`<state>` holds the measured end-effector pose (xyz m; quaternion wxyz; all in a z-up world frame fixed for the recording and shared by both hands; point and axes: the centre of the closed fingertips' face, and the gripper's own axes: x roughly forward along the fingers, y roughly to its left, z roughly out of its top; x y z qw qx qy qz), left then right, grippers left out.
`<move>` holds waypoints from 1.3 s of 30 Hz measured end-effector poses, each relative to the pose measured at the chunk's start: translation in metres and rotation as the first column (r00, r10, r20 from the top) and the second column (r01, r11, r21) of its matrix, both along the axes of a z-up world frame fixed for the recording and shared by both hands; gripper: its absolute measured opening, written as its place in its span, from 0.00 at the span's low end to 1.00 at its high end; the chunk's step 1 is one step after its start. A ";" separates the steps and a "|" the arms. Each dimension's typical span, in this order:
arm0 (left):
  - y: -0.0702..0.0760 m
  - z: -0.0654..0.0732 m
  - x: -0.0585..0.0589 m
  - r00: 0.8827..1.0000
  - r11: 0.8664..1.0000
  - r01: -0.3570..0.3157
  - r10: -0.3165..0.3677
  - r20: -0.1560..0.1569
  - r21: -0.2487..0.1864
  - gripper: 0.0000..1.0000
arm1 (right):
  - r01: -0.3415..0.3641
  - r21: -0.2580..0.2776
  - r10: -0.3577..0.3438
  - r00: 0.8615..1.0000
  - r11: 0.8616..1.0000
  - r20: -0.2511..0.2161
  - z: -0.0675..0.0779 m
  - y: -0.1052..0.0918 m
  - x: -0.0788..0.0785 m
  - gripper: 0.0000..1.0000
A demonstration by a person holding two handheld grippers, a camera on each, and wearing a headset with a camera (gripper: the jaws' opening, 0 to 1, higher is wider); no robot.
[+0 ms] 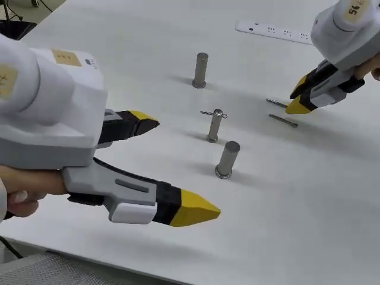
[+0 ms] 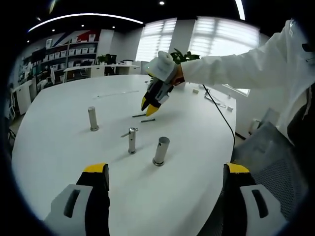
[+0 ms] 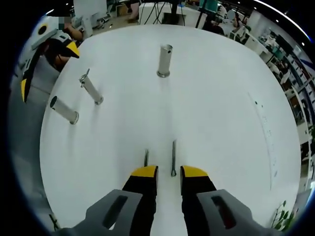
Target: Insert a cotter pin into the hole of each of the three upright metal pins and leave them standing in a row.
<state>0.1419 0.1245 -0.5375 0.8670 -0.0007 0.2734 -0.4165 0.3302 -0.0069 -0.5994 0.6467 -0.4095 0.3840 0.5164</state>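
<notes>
Three upright metal pins stand in a row on the white table: the far pin [image 1: 200,70], the middle pin [image 1: 215,126] with a cotter pin [image 1: 212,113] through its top, and the near pin [image 1: 227,159]. Two loose cotter pins [image 1: 283,120] [image 1: 276,103] lie flat to the right. My right gripper [image 1: 297,105] hovers over them, narrowly open, holding nothing. In the right gripper view one loose cotter pin [image 3: 173,157] lies just ahead of the gap between the jaws and the other cotter pin [image 3: 146,157] lies left of it. My left gripper [image 1: 178,166] is wide open and empty, near the front left.
A white power strip [image 1: 273,29] lies at the far right of the table. The table's front edge [image 1: 119,261] runs just below my left gripper. A person's white sleeve [image 2: 231,64] reaches in behind the right gripper [image 2: 151,104]. A chair [image 2: 268,147] stands by the table.
</notes>
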 end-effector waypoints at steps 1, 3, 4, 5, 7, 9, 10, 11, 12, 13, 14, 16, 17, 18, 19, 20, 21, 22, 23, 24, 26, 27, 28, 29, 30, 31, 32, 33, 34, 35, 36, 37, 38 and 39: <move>0.000 -0.001 0.000 1.000 1.000 0.002 -0.002 -0.003 -0.003 0.95 | -0.002 -0.004 0.002 1.000 1.000 0.000 -0.001 0.000 0.001 0.12; 0.000 -0.005 -0.001 1.000 1.000 0.010 -0.010 -0.014 0.005 0.94 | -0.012 -0.023 0.012 1.000 1.000 -0.002 -0.005 -0.003 0.005 0.12; 0.000 -0.006 -0.002 1.000 1.000 0.013 -0.013 -0.014 0.011 0.94 | -0.013 -0.025 0.013 1.000 1.000 -0.004 -0.005 -0.003 0.005 0.11; -0.001 -0.005 -0.003 1.000 1.000 0.016 -0.015 -0.019 0.013 0.94 | -0.014 -0.026 0.014 1.000 1.000 -0.007 -0.006 -0.003 0.005 0.11; -0.008 -0.003 -0.005 1.000 1.000 0.015 -0.015 -0.024 0.011 0.94 | -0.015 -0.028 0.015 1.000 1.000 -0.013 -0.006 -0.003 0.005 0.10; -0.013 -0.002 -0.007 1.000 1.000 0.014 -0.013 -0.025 0.011 0.93 | -0.020 -0.030 0.020 1.000 0.999 -0.016 -0.007 -0.002 0.005 0.10; -0.015 -0.002 -0.007 1.000 1.000 0.013 -0.013 -0.027 0.009 0.93 | -0.021 -0.031 0.021 1.000 0.999 -0.019 -0.008 -0.002 0.004 0.10; -0.017 -0.001 -0.007 1.000 1.000 0.013 -0.013 -0.026 0.008 0.93 | -0.027 -0.032 0.026 0.999 0.999 -0.024 -0.008 -0.002 0.004 0.10; -0.018 -0.001 -0.007 1.000 1.000 0.013 -0.013 -0.026 0.008 0.93 | -0.024 -0.034 0.024 0.999 0.999 -0.027 -0.007 -0.001 0.003 0.09; -0.020 0.000 -0.008 1.000 1.000 0.013 -0.013 -0.026 0.006 0.93 | -0.029 -0.036 0.028 0.999 0.999 -0.031 -0.007 -0.001 0.002 0.09; -0.022 -0.001 -0.008 1.000 1.000 0.014 -0.014 -0.027 0.005 0.93 | -0.034 -0.040 0.033 0.999 0.999 -0.034 -0.007 -0.001 0.002 0.08; -0.024 -0.004 -0.009 0.999 1.000 0.013 -0.013 -0.034 0.009 0.92 | -0.036 -0.046 0.033 0.998 0.998 -0.060 -0.008 -0.002 -0.002 0.05; -0.025 -0.004 -0.010 0.999 1.000 0.015 -0.014 -0.035 0.009 0.92 | -0.034 -0.046 0.031 0.997 0.998 -0.066 -0.007 -0.002 -0.002 0.04; -0.027 -0.003 -0.010 0.999 1.000 0.015 -0.015 -0.036 0.007 0.92 | -0.037 -0.049 0.033 0.996 0.998 -0.078 -0.008 -0.002 -0.001 0.02; -0.026 -0.003 -0.010 0.999 1.000 0.016 -0.015 -0.037 0.003 0.92 | -0.037 -0.051 0.033 0.997 0.998 -0.076 -0.008 -0.002 0.000 0.02; -0.028 -0.002 -0.010 0.999 1.000 0.016 -0.016 -0.037 0.001 0.92 | -0.028 -0.059 0.023 0.996 0.998 -0.081 -0.009 -0.002 0.001 0.02; -0.023 -0.004 -0.009 0.999 1.000 0.017 -0.017 -0.039 -0.002 0.92 | -0.020 -0.066 0.015 0.996 0.998 -0.085 -0.009 -0.002 0.001 0.02; -0.021 -0.004 -0.008 0.999 1.000 0.020 -0.020 -0.040 -0.001 0.91 | -0.019 -0.074 0.012 0.996 0.997 -0.089 -0.009 -0.002 0.002 0.02; -0.020 -0.005 -0.008 0.999 1.000 0.020 -0.021 -0.043 -0.003 0.91 | -0.015 -0.079 0.007 0.996 0.997 -0.092 -0.009 -0.002 0.002 0.02; -0.019 -0.005 -0.008 0.999 1.000 0.020 -0.020 -0.043 -0.004 0.91 | -0.004 -0.087 -0.005 0.995 0.996 -0.098 -0.009 -0.002 0.003 0.02; -0.018 -0.006 -0.007 0.999 1.000 0.028 -0.028 -0.041 -0.007 0.89 | 0.000 -0.096 -0.010 0.995 0.995 -0.101 -0.010 -0.002 0.003 0.02; -0.014 -0.007 -0.007 0.999 0.999 0.035 -0.036 -0.040 -0.014 0.87 | -0.001 -0.105 -0.009 0.995 0.994 -0.100 -0.010 -0.002 0.003 0.02; -0.014 -0.007 -0.007 0.998 0.999 0.039 -0.040 -0.043 -0.018 0.85 | -0.003 -0.112 -0.008 0.995 0.994 -0.098 -0.010 -0.002 0.003 0.02; -0.013 -0.008 -0.007 0.998 0.999 0.043 -0.044 -0.044 -0.020 0.85 | 0.001 -0.119 -0.012 0.995 0.993 -0.096 -0.010 -0.002 0.003 0.02; -0.013 -0.009 -0.006 0.998 0.999 0.045 -0.046 -0.041 -0.019 0.85 | 0.005 -0.123 -0.017 0.995 0.992 -0.095 -0.011 -0.002 0.003 0.02; -0.011 -0.010 -0.006 0.998 0.999 0.046 -0.047 -0.043 -0.021 0.85 | 0.008 -0.129 -0.021 0.995 0.992 -0.098 -0.011 -0.002 0.004 0.02; -0.011 -0.011 -0.006 0.998 0.999 0.044 -0.045 -0.049 -0.026 0.85 | 0.011 -0.132 -0.025 0.995 0.991 -0.101 -0.011 -0.002 0.004 0.02; -0.010 -0.012 -0.006 0.998 0.999 0.044 -0.046 -0.053 -0.028 0.85 | 0.012 -0.134 -0.026 0.994 0.991 -0.104 -0.012 -0.003 0.006 0.02; -0.009 -0.013 -0.007 0.997 0.999 0.045 -0.047 -0.053 -0.027 0.85 | 0.004 -0.135 -0.019 0.994 0.991 -0.109 -0.012 -0.003 0.008 0.02; -0.008 -0.014 -0.007 0.997 0.999 0.048 -0.049 -0.057 -0.021 0.85 | -0.003 -0.134 -0.013 0.993 0.991 -0.117 -0.013 -0.004 0.010 0.02; -0.008 -0.015 -0.008 0.997 0.999 0.050 -0.051 -0.060 -0.018 0.85 | -0.003 -0.132 -0.013 0.993 0.991 -0.119 -0.013 -0.004 0.011 0.02; -0.008 -0.016 -0.008 0.997 0.999 0.052 -0.053 -0.063 -0.016 0.85 | -0.001 -0.129 -0.016 0.992 0.992 -0.126 -0.013 -0.004 0.013 0.02; -0.007 -0.016 -0.008 0.996 0.998 0.054 -0.055 -0.064 -0.015 0.85 | 0.014 -0.127 -0.032 0.991 0.992 -0.133 -0.014 -0.004 0.014 0.01; -0.007 -0.016 -0.008 0.997 0.998 0.054 -0.055 -0.061 -0.014 0.85 | 0.027 -0.126 -0.044 0.990 0.992 -0.134 -0.014 -0.004 0.015 0.01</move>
